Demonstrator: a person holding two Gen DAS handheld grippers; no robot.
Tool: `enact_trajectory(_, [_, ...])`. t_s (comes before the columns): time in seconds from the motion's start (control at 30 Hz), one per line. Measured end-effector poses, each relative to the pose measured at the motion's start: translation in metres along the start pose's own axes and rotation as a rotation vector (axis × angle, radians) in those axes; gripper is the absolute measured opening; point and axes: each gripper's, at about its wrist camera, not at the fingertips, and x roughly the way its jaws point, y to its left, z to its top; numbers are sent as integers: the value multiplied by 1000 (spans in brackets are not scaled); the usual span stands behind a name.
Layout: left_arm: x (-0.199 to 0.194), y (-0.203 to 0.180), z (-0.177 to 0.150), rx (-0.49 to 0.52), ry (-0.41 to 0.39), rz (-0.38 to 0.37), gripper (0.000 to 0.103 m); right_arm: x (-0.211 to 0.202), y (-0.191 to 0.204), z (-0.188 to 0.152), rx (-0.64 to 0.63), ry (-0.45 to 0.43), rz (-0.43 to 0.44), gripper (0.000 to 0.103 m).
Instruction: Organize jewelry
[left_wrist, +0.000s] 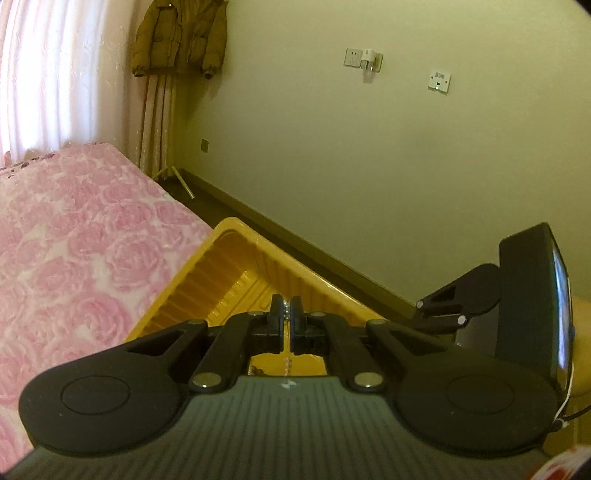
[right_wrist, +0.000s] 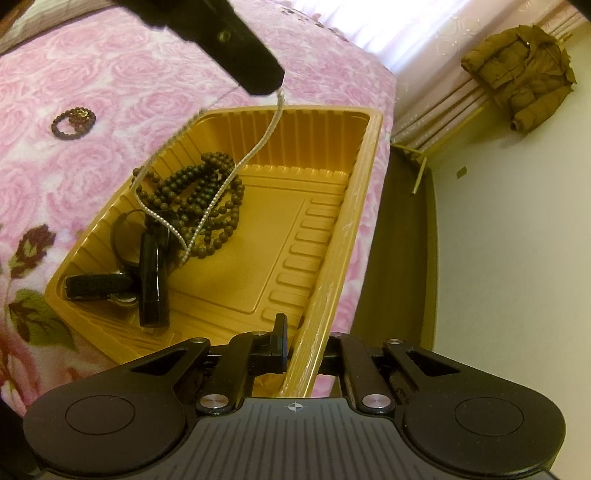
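One silver chain dangling looped from clamped left jaws, over gold tray, right jaws pinching tray rim.

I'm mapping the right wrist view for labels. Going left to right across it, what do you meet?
Bracelet → black clips → dark beads → tray rim → brown coat.

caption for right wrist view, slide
Left hand-held gripper dangles chain over tray; right clamps rim.
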Motion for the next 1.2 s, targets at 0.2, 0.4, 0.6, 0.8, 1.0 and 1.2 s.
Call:
enact_trajectory(0.2, [3, 1, 6, -16, -1, -16, 2, 0, 0, 0, 1, 1, 0, 8])
enact_trajectory(0.4, [8, -6, 13, -21, -5, -46, 4, 2, 0, -1, 3, 3, 0, 8])
enact_trajectory(0.6, [3, -3, 9, -42, -21, -60, 13, 1, 0, -2, 3, 1, -1, 8])
enact_trajectory(0.8, [-25, 28, -2, -63, -50, 55, 23, 1, 1, -2, 4, 0, -3, 8])
enact_trajectory(1.0, [-58, 82, -29, -113, -58, 244, 26, 0, 1, -2, 3, 0, -4, 8])
enact_trajectory(1.2, [-87, 140, -76, -168, -15, 463, 28, 1, 3, -3, 1, 3, -7, 8])
